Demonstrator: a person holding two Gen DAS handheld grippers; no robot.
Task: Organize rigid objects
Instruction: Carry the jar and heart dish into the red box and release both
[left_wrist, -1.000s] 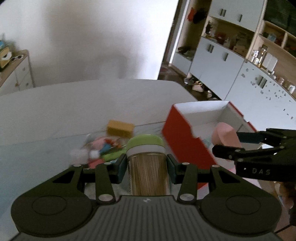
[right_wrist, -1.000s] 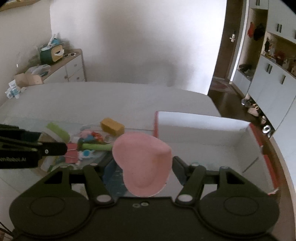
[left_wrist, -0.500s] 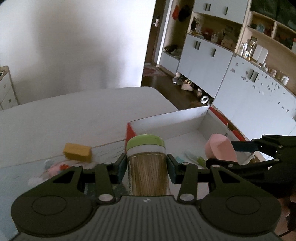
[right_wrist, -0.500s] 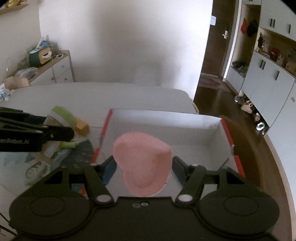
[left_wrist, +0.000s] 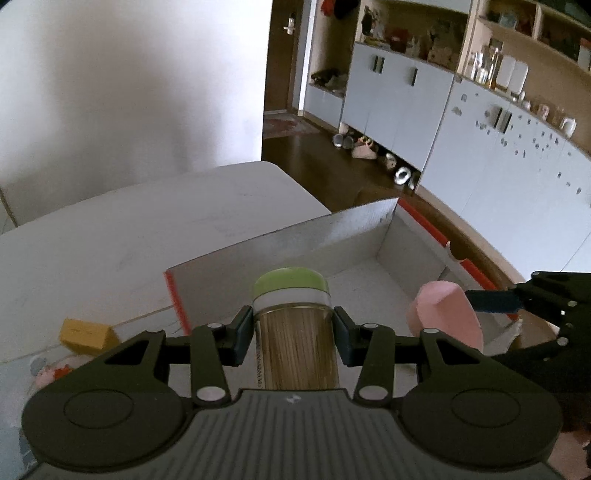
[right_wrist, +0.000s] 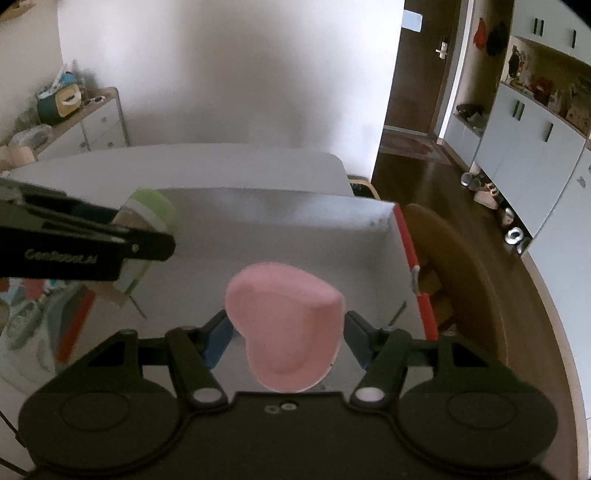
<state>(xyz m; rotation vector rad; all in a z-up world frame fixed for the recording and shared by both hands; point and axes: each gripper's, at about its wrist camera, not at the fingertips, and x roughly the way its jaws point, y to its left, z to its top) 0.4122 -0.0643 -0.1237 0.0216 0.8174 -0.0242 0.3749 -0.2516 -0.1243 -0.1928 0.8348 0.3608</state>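
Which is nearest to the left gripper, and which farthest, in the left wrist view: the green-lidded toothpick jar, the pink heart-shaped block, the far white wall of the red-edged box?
1. The green-lidded toothpick jar, clamped in the left gripper.
2. The pink heart-shaped block, to the right, in the right gripper.
3. The far white wall of the red-edged box, beyond both.

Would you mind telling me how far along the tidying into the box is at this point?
Done: nothing shows on the visible floor of the red-edged box. In hand: the left gripper clamps the toothpick jar and the right gripper holds the pink heart, both over the box. Left: releasing both, then the yellow block and small clutter on the table.
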